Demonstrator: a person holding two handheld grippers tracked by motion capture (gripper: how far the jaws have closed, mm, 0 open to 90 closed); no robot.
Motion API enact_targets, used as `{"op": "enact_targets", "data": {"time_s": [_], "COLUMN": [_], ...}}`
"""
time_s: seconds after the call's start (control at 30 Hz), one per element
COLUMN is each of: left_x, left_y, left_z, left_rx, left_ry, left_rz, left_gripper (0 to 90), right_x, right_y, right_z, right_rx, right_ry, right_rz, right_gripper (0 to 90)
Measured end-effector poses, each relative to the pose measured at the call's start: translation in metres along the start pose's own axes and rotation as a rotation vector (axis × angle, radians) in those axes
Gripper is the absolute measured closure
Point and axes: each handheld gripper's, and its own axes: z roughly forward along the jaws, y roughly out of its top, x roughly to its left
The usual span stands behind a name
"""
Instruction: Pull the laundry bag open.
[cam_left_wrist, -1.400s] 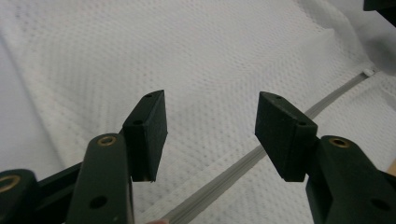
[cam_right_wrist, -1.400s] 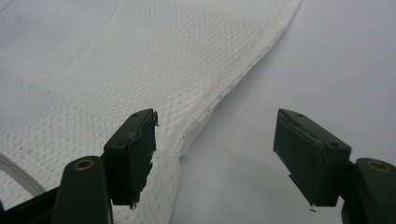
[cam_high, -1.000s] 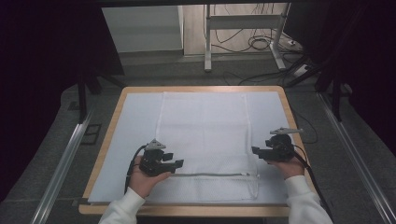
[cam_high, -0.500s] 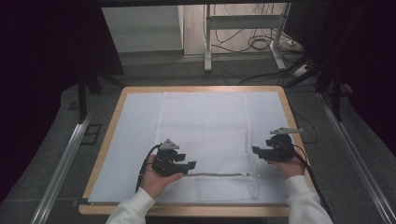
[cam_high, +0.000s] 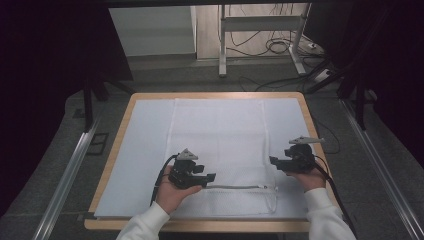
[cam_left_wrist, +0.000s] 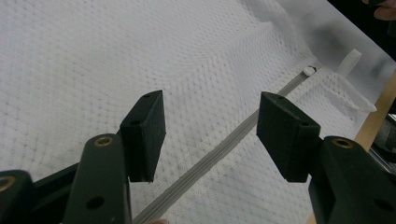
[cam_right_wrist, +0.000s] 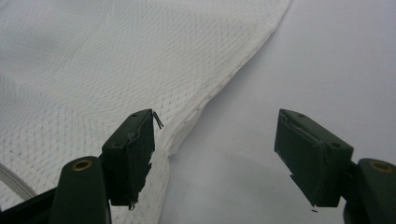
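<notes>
Here we are over the desk (cam_high: 118, 150), its wooden rim framing a pale sheet, and spread across the middle lies a white mesh laundry bag (cam_high: 220, 145), flat, with its zipper (cam_high: 240, 188) running along the near end, parallel to the desk's front edge.

The left hand-held gripper (cam_high: 210, 177) sits low at the left end of that zipper, gripped from below by the left hand (cam_high: 172, 192). In the left gripper view the two black jaws stand well apart over the mesh, nothing pinched between them, and the zipper (cam_left_wrist: 219, 154) runs diagonally through the gap out to the small white slider (cam_left_wrist: 308, 71) at its far end, near the bag's corner and the wooden desk edge.

Over on the other side, the right hand-held gripper (cam_high: 274, 161) is beside the bag's right edge, the right hand (cam_high: 307, 177) behind it. The right gripper view shows its jaws spread wide too: one pad hangs over the hem of the mesh bag (cam_right_wrist: 93, 70), the other over the bare pale sheet (cam_right_wrist: 327, 56). Whether that pad touches the fabric, I cannot tell. Nothing is clamped here.
</notes>
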Motion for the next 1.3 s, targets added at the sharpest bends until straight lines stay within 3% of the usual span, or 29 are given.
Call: {"op": "enact_targets", "data": {"time_s": [0.4,0.53,0.9,1.17,1.3], "left_x": [-0.019,-0.026,-0.042,-0.055,-0.056], "left_y": [0.009,0.011,0.016,0.017,0.017], "left_z": [0.015,0.020,0.034,0.046,0.048], "left_rx": [0.021,0.021,0.029,0.051,0.050], "left_ry": [-0.029,-0.012,-0.069,-0.100,-0.119], "left_rz": [0.049,0.076,0.073,0.097,0.070], "left_gripper": [40.4,40.3,40.4,40.6,40.8], "right_x": [-0.001,-0.002,-0.002,-0.002,-0.001], "right_y": [-0.002,-0.002,-0.003,-0.002,-0.003], "right_z": [-0.004,-0.004,-0.003,-0.004,-0.003], "right_rx": [-0.006,-0.009,-0.001,-0.005,0.000], "right_ry": [-0.010,-0.015,-0.022,-0.027,-0.026], "right_rz": [0.002,0.004,-0.005,0.000,-0.010], "right_gripper": [28.5,28.5,28.5,28.5,28.5]}}
